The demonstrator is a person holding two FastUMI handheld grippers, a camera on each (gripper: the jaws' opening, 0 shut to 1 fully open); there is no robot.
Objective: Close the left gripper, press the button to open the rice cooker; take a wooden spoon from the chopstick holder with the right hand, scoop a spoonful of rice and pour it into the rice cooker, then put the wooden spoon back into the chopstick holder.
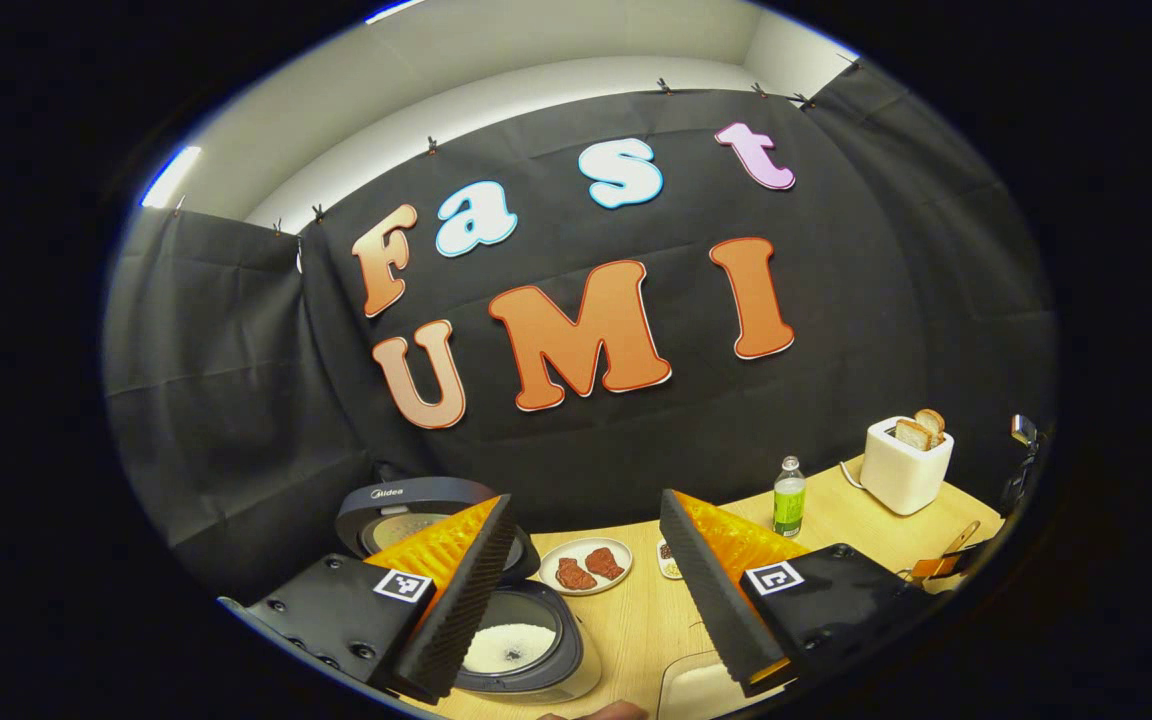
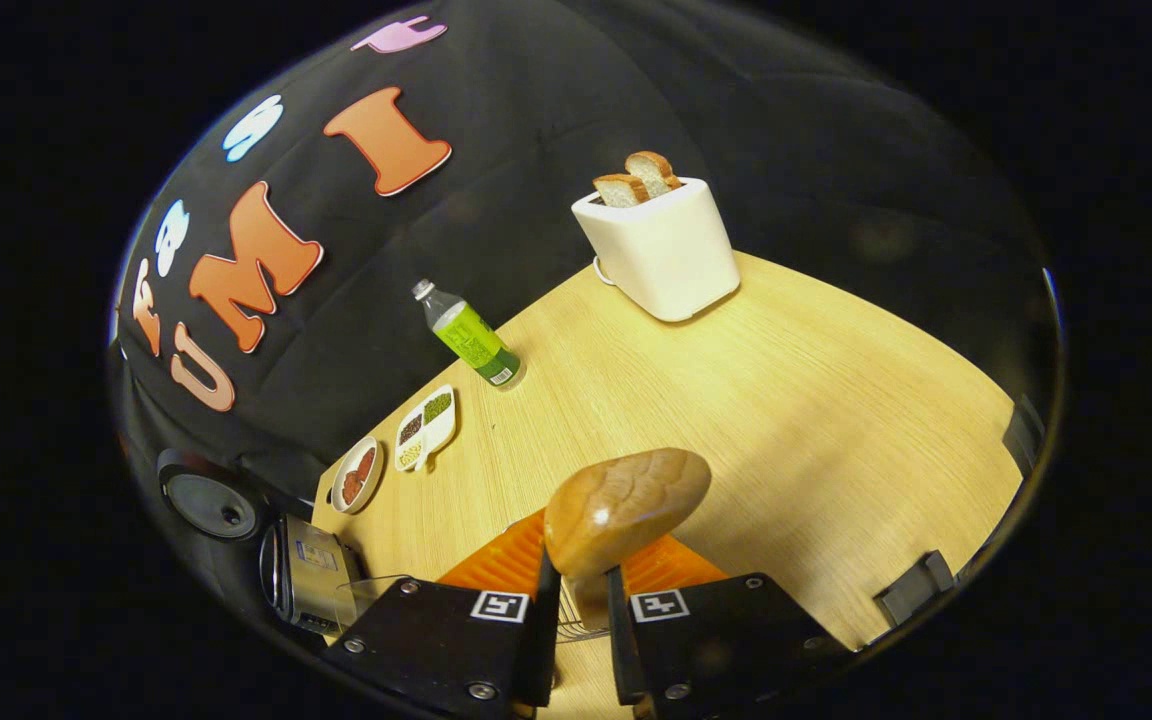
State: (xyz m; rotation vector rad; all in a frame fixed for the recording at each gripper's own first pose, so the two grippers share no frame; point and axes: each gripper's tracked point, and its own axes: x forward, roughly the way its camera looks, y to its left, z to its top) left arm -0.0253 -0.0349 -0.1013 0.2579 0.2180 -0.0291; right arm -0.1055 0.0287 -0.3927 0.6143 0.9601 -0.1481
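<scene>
The rice cooker (image 1: 536, 650) stands open at the lower left of the left gripper view, lid (image 1: 406, 505) raised, white rice in its pot. My left gripper (image 1: 586, 520) hangs open above and in front of it, nothing between the fingers. My right gripper (image 2: 581, 585) is shut on the neck of a wooden spoon (image 2: 626, 510), whose bowl sticks up over the table. Wire mesh, possibly the chopstick holder (image 2: 568, 618), shows just below the spoon between the fingers. In the left gripper view the right gripper (image 1: 936, 567) holds the spoon (image 1: 962, 540) at the far right. The cooker (image 2: 306, 575) lies at the lower left.
On the wooden table (image 2: 786, 400) stand a white toaster (image 2: 661, 245) with bread, a green bottle (image 2: 471, 335), a divided dish of beans (image 2: 424, 425) and a plate of meat (image 1: 586, 565). A clear container of rice (image 1: 701, 685) sits by the front edge.
</scene>
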